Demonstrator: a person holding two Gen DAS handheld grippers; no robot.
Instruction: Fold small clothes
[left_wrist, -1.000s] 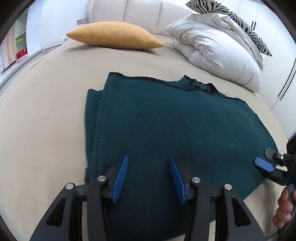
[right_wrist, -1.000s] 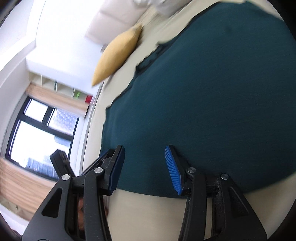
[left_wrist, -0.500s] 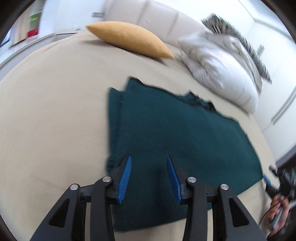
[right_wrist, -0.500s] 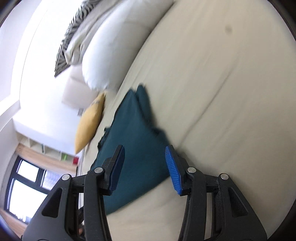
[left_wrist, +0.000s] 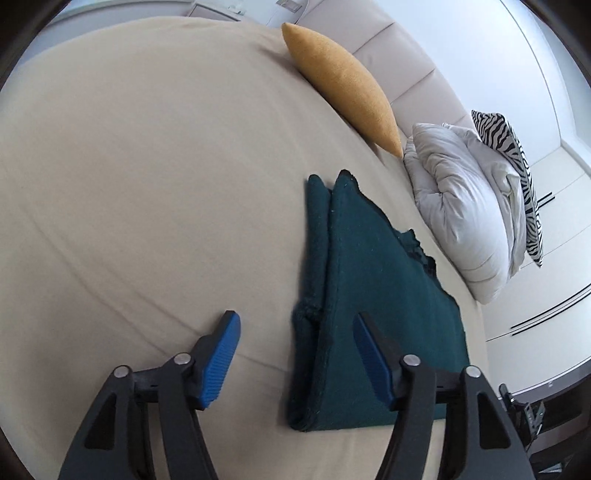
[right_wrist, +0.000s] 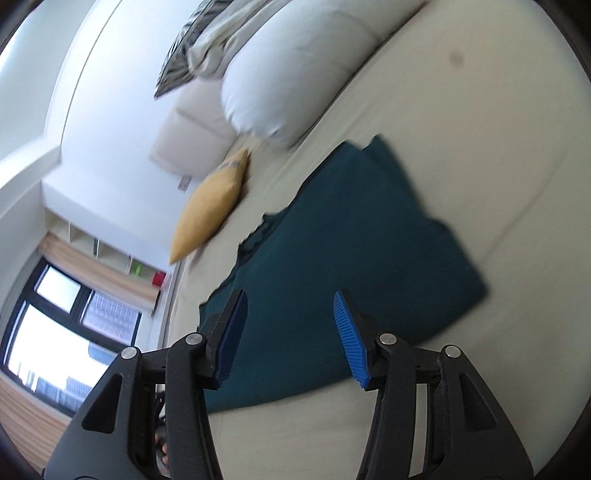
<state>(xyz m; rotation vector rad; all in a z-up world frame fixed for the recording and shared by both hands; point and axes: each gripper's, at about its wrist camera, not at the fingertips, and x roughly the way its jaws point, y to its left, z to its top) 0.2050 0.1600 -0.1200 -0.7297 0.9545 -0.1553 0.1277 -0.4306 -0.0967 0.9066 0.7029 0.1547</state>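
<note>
Dark teal knitted garment (left_wrist: 373, 295), folded flat with a narrower layer sticking out along one long edge, lying on the beige bed sheet (left_wrist: 147, 184). Seen from the left tongs (left_wrist: 295, 354), straight ahead, its folded edge between the two blue ribbed pads, nothing touching it. Left tongs spread wide, gripping nothing, one pad over bare sheet, the other over the teal cloth. From the right tongs (right_wrist: 290, 334), same garment (right_wrist: 332, 266) just ahead and underneath, slightly blurred. Right tongs also spread apart, empty, hovering above the cloth. Farther out beyond the garment: mustard-yellow oblong cushion (left_wrist: 343, 85) against the pale padded headboard (left_wrist: 413, 74), then a crumpled white duvet (left_wrist: 465, 210) with a zebra-striped pillow (left_wrist: 517, 166) behind it.
</note>
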